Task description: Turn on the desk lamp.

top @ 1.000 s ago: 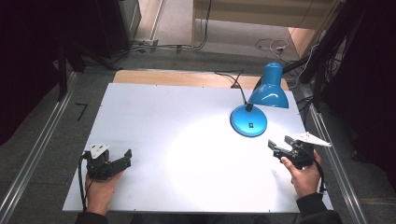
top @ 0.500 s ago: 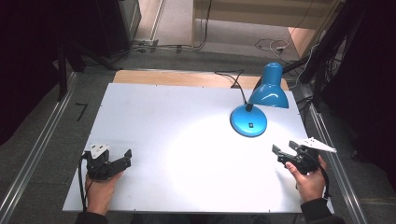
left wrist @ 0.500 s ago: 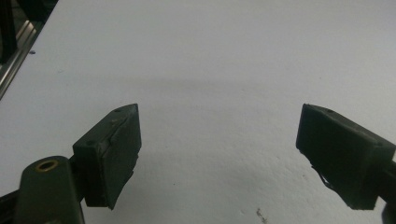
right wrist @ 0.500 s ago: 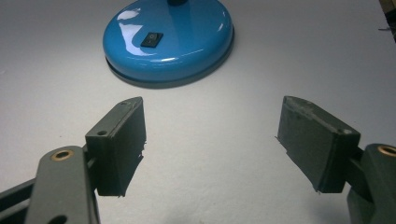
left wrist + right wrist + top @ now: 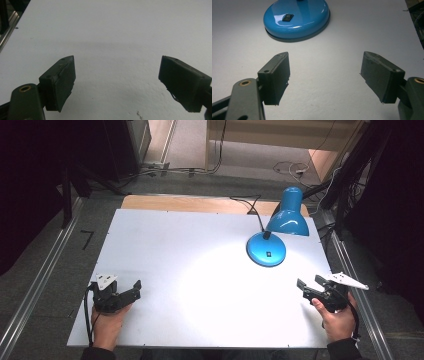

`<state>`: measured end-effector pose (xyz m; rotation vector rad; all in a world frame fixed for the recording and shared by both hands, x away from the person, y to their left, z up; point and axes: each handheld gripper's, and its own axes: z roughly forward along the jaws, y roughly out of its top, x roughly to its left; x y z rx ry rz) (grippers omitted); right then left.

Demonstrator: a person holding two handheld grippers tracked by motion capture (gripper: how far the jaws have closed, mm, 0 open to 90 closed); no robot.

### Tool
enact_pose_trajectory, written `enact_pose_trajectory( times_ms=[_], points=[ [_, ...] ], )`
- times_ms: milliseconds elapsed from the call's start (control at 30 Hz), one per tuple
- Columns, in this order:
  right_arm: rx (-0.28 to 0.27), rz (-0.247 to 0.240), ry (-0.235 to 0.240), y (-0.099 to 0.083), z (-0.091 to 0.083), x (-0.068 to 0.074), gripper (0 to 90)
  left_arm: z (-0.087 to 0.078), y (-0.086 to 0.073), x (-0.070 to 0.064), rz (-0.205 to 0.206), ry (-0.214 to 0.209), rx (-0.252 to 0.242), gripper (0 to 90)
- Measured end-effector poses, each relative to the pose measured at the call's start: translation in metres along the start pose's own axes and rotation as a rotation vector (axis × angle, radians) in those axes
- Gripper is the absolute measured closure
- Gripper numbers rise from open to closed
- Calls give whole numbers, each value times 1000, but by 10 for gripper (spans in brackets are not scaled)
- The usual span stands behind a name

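1. Lamp (image 5: 272, 237) stands on the white counter (image 5: 200, 270), far right, its blue base (image 5: 297, 17) just beyond the right tool (image 5: 312, 290).
2. Right tool: jaws spread, empty.
3. Left tool (image 5: 131, 291): jaws spread, empty, near left.

Blue desk lamp (image 5: 272, 237) stands upright, lit, at the table's far right.

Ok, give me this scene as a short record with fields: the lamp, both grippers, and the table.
lamp: blue desk lamp, lit, round base with a rocker switch, far right of table
left gripper: open, holding nothing, near left edge
right gripper: open, holding nothing, jaws toward the lamp base, apart from it
table: white top, bright pool of light at centre
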<state>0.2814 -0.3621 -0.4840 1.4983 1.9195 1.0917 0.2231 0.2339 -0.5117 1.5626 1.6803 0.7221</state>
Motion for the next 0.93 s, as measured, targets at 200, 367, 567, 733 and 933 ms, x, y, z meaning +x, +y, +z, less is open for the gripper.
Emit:
enact_pose_trajectory(
  times_ms=[200,367,567,733,933],
  points=[
    [-3,-1,-8,-3,-3,-3,220,0,0,0,1,-1,0,149],
    [-3,5,-10,-5,-6,-4,220,0,0,0,0,0,0,148],
    [-6,15,-18,-8,-11,-8,220,0,0,0,1,0,1,148],
    [5,32,-36,-12,-14,-16,211,0,0,0,1,0,2,148],
    [96,37,-97,-23,-4,-29,203,1,0,-2,3,1,3,148]
  ],
)
